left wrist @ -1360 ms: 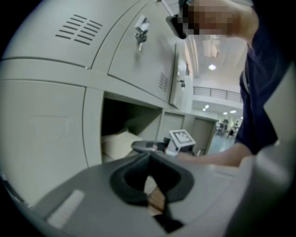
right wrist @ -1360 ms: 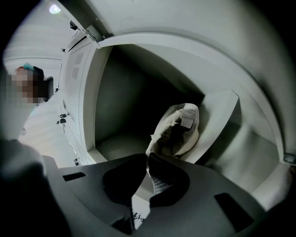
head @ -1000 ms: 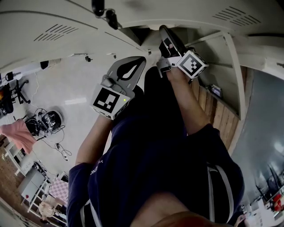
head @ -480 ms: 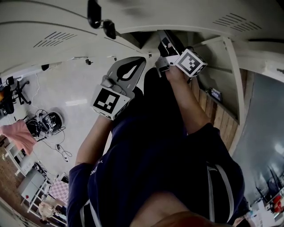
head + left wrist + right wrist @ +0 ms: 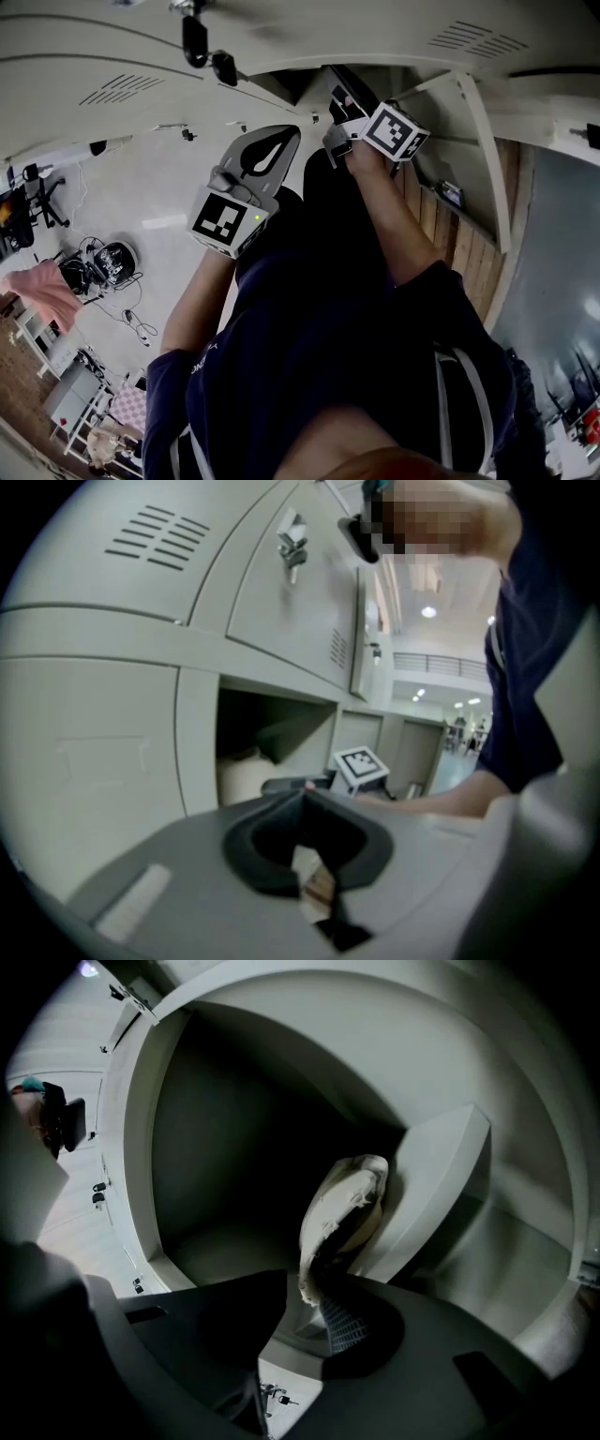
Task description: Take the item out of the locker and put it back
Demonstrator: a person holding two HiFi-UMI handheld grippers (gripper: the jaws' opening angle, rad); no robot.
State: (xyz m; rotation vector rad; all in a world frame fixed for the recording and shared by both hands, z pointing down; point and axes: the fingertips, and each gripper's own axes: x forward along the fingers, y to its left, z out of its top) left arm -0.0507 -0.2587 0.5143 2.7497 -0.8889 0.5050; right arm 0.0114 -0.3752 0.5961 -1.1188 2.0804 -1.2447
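A: Head view?
B: Right tool (image 5: 336, 82) at 12 o'clock, tips inside the open grey metal locker (image 5: 469, 122). Left tool (image 5: 292, 134) is outside, at its 8 o'clock.
A: Left gripper view?
B: Jaws together, nothing held.
A: Right gripper view?
B: Jaws clamped on the lower edge of a cream soft item with a ragged edge (image 5: 342, 1199). It's inside the locker, leaning on a pale slanted panel (image 5: 441, 1185) at 2 o'clock.

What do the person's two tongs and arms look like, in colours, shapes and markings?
The left tongs are light grey with a dark-rimmed teardrop opening; the right tongs look darker. Each carries a white cube with black square markers, the left one with a small green light. The person wears a dark navy short-sleeved shirt with pale lettering on the left sleeve.
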